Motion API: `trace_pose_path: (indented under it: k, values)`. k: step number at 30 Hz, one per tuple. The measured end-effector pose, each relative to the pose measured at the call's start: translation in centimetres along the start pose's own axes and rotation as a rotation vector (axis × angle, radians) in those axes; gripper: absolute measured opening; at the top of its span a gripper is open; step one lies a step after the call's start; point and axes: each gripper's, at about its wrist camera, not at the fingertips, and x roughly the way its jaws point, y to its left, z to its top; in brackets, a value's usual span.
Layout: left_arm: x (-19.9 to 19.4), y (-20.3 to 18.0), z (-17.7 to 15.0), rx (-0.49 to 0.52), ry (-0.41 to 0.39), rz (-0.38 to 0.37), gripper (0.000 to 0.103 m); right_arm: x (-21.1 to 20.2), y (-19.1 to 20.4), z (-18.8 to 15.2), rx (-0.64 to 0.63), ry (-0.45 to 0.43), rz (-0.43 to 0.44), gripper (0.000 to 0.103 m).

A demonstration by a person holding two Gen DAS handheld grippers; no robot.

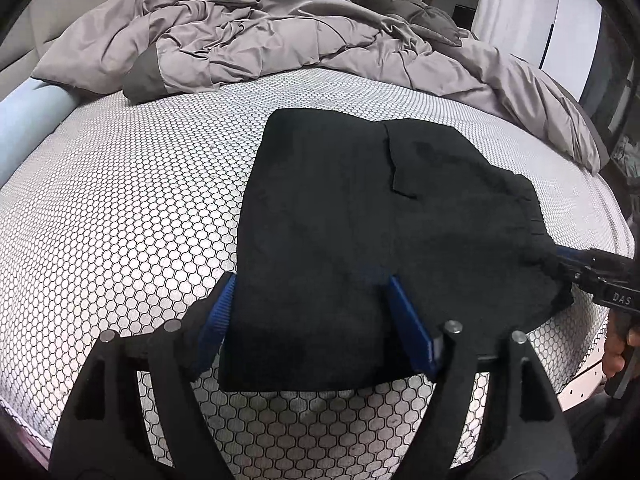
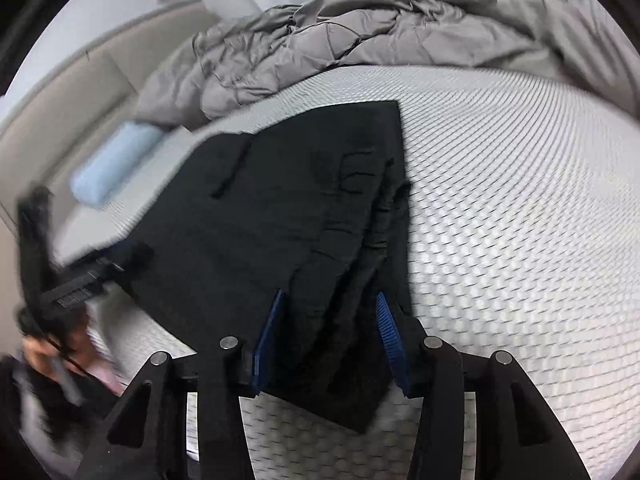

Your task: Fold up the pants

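Observation:
Black pants point(image 1: 360, 216) lie folded into a compact block on the honeycomb-patterned mattress point(image 1: 120, 208). My left gripper point(image 1: 312, 292) stands open with its blue pads on either side of the near left corner of the pants. My right gripper point(image 2: 330, 304) is open too, its blue pads astride the near edge at the waistband end of the pants point(image 2: 288, 208). The right gripper also shows in the left wrist view point(image 1: 560, 256) at the pants' right edge. The left gripper shows blurred in the right wrist view point(image 2: 132, 250) at the pants' left edge.
A rumpled grey duvet point(image 1: 260, 36) is piled at the far side of the bed. A light blue bolster point(image 1: 28, 120) lies at the left by the beige headboard point(image 2: 80, 92). The mattress's near edge point(image 1: 592, 364) runs just below the grippers.

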Motion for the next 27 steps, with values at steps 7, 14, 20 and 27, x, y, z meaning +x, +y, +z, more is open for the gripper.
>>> trace_pose_path:
  k: [7,14,20,27]
  values:
    - [-2.7,-0.1,-0.8,-0.02,-0.047,-0.035,0.084,-3.3,-0.9,-1.8,0.069,-0.118,0.01,0.081]
    - [-6.6,-1.5,-2.0,0.037,-0.145,-0.062,0.102,-6.9,0.2,-3.1,0.064,-0.279,-0.033,0.103]
    - [-7.1,-2.2,-2.2,0.036,-0.167,-0.029,0.102,-7.1,2.7,-3.7,-0.006,-0.358,-0.044,0.103]
    - [-6.3,-2.2,-1.8,0.032,-0.167,-0.012,0.102,-6.4,4.2,-3.4,-0.064,-0.395,-0.07,0.103]
